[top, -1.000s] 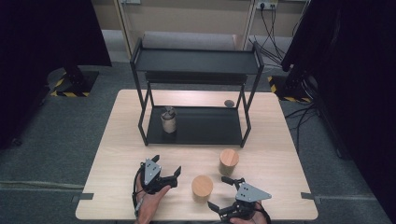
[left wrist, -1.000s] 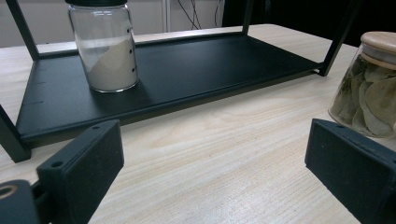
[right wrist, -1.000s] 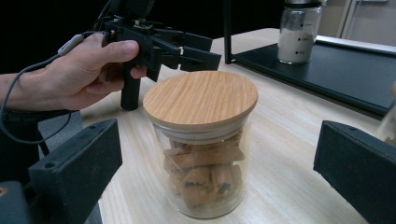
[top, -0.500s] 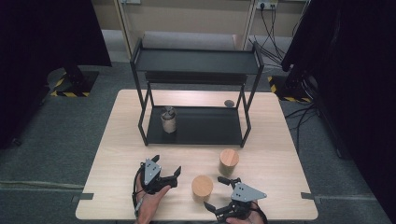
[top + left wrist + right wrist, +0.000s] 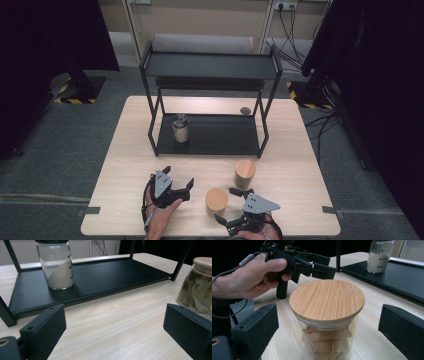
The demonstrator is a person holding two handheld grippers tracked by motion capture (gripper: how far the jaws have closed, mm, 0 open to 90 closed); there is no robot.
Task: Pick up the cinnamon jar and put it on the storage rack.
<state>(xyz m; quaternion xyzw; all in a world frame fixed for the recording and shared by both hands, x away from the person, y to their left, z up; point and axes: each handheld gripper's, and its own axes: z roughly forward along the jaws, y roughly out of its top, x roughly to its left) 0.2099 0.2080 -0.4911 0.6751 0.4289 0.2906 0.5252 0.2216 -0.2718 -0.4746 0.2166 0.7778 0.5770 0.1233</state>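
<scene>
table [image 5: 130, 150]: black rack [image 5: 210, 90], two wood-lidded jars [image 5: 245, 172] | rack: powder jar [image 5: 180, 129]

Both grippers near table's [image 5: 125, 150] front edge. Left gripper [image 5: 177, 182] in left hand [image 5: 161, 210], jaws wide apart, pointing toward the far right of the table, held low over the top. Right gripper [image 5: 227, 204] in right hand [image 5: 252, 231], just right of it, jaws wide apart, pointing left toward the left gripper. Forearms enter from below the front edge.
</scene>
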